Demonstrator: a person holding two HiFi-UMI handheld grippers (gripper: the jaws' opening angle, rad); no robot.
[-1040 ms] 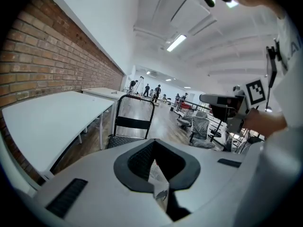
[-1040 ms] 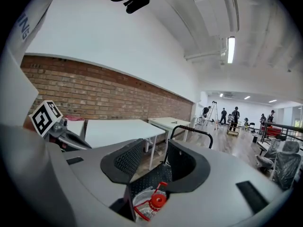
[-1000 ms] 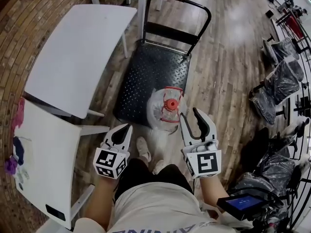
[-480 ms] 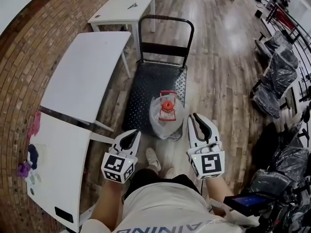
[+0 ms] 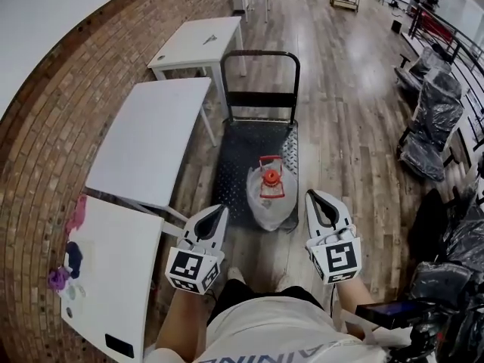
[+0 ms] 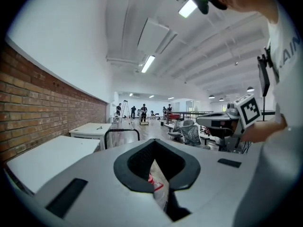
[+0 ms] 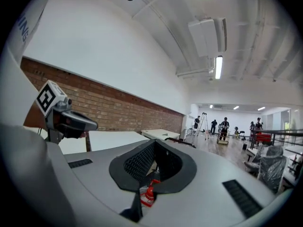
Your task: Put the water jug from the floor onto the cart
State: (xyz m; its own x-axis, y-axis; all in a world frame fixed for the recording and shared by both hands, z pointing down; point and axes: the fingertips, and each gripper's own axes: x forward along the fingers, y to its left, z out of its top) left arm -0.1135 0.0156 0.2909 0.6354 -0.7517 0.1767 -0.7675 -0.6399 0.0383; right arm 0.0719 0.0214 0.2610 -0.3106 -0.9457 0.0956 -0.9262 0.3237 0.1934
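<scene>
As the water jug [image 5: 271, 197] sits on the cart's [image 5: 249, 150] near edge, it may topple. Left gripper [image 5: 221, 209], right gripper [image 5: 312, 195]: closed, empty.

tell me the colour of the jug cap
The cap is orange-red; the head view shows it best.

A black steel platform cart [image 5: 249, 153] with a tubular push handle stands on the pale wooden plank floor [image 5: 355, 127]. A clear plastic water jug with a red cap [image 5: 271, 195] rests at the deck's near edge, toward its right corner. A long white rectangular table [image 5: 151, 142] stands beside the cart's left edge. On a nearer white table [image 5: 113, 278], pink and purple items [image 5: 64, 267] lie along the left edge.
</scene>
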